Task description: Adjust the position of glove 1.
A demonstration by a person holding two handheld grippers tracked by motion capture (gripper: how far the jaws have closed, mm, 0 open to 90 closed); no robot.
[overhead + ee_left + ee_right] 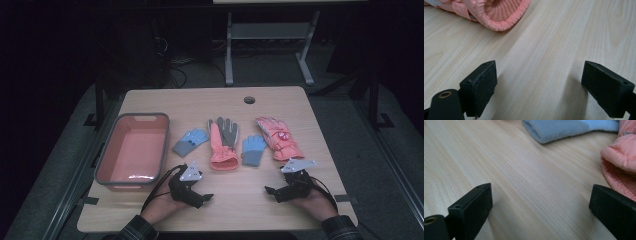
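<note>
High view: a pale wooden counter [280, 105] carries four gloves in a row and a salmon-pink plastic tub with a grey rim [106, 159] at its left side. From left to right lie a small blue knit glove with a grey cuff [190, 141], a salmon padded glove with a grey palm [223, 144], a second small blue knit glove [253, 149] and a salmon padded glove lying back-up [279, 138]. The left hand-held gripper [206, 197] rests on the counter just below the grey-palmed glove, jaws apart with bare wood between them. The right hand-held gripper [270, 191] rests below the back-up glove, jaws likewise apart and holding nothing. Both point inward toward each other.
</note>
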